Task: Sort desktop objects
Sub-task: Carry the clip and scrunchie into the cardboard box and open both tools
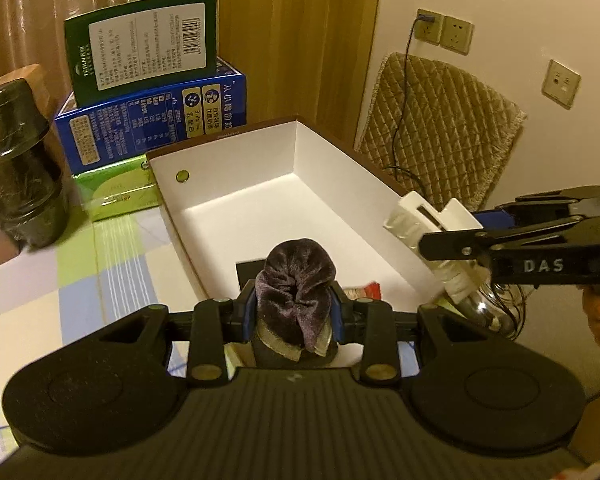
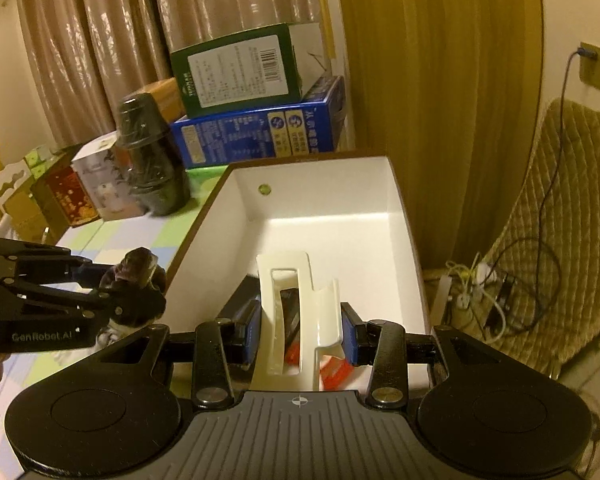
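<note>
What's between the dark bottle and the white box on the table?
Bare checked tablecloth lies between the dark bottle and the white box, clearest in the right wrist view.

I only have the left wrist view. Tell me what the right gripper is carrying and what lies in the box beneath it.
Observer: The right gripper is shut on a white hair claw clip, held over the near end of the white box.
Operator: Report what is under the clip.
Observer: A red item and a dark item lie on the box floor there; I cannot identify them.
Operator: Say where my left gripper sits from that side.
Observer: The left gripper, shut on the purple velvet scrunchie, is outside the box, beside its left wall, above the checked tablecloth.
</note>
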`<action>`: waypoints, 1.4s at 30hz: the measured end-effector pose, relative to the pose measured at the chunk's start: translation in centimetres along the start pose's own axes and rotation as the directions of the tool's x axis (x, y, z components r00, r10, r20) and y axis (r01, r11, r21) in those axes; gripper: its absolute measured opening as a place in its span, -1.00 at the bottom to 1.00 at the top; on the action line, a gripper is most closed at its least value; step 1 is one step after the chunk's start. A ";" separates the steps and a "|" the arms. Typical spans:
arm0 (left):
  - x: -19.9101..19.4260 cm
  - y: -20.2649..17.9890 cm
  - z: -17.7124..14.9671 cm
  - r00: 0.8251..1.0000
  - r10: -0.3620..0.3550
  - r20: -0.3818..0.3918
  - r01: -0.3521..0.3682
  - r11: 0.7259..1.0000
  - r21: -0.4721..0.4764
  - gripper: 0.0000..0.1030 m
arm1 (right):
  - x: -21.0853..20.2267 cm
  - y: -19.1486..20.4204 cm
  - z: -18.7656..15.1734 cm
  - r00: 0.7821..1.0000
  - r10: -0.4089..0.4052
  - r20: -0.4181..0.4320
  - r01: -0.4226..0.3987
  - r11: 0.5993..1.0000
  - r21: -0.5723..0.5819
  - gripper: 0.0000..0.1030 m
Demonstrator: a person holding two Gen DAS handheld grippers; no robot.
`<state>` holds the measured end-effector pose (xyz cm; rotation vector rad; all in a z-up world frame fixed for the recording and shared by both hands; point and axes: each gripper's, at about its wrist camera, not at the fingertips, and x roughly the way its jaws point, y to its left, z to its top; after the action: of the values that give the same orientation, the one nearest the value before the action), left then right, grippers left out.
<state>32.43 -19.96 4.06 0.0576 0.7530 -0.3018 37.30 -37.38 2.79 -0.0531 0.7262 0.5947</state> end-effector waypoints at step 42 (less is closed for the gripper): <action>16.8 4.2 7.1 0.970 0.164 -0.178 -0.152 0.985 0.078 -0.36 | 13.3 -3.3 3.7 0.986 -0.102 -0.131 0.095 0.993 -0.066 -0.28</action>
<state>50.01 -21.23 -2.44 0.2074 0.9164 -0.1694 49.17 -32.69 -3.38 -0.1844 0.8311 0.5214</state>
